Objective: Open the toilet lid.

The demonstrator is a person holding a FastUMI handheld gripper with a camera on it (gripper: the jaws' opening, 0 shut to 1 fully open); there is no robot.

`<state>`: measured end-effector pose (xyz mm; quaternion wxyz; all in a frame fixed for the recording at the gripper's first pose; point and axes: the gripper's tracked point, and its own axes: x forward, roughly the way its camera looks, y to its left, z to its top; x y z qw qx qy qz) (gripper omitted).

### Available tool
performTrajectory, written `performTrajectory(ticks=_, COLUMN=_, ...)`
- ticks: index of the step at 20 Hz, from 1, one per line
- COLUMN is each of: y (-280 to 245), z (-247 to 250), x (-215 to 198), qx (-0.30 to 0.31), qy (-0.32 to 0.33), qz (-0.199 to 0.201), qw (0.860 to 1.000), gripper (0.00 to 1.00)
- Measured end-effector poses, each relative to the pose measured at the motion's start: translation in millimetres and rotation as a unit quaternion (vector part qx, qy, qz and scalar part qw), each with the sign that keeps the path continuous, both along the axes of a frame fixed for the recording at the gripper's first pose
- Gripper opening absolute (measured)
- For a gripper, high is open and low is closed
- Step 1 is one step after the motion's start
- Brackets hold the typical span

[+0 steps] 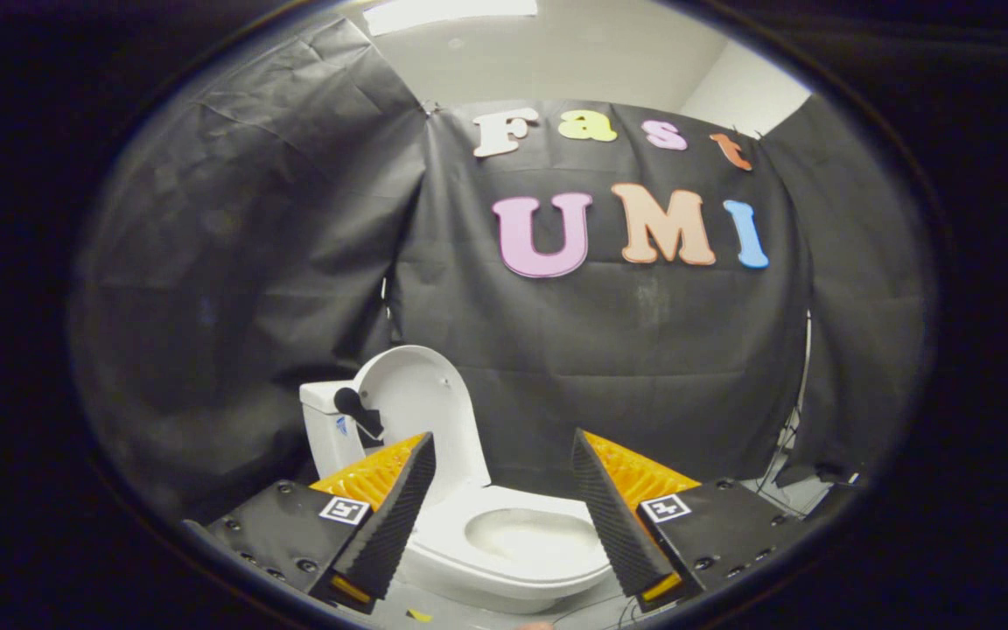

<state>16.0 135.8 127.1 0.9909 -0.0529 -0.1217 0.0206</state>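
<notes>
The gripper point(504, 455) has its two fingers spread wide apart with nothing held between them, and none of the toilet touches them. Just ahead of the fingers and partly seen through the gap stands the white toilet point(513, 560), its bowl open to view and its seat down. The toilet lid point(421, 411) stands raised and upright, leaning back against the tank point(325, 429) beyond the left finger, with the black booth wall point(626, 367) behind it.
</notes>
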Motion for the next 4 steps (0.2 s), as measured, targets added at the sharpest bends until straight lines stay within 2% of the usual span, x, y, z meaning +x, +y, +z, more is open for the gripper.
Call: performTrajectory(ticks=4, y=-1.8, z=0.2, x=3.5, qx=0.007, qy=0.001, qz=0.01, qw=1.0, gripper=0.97)
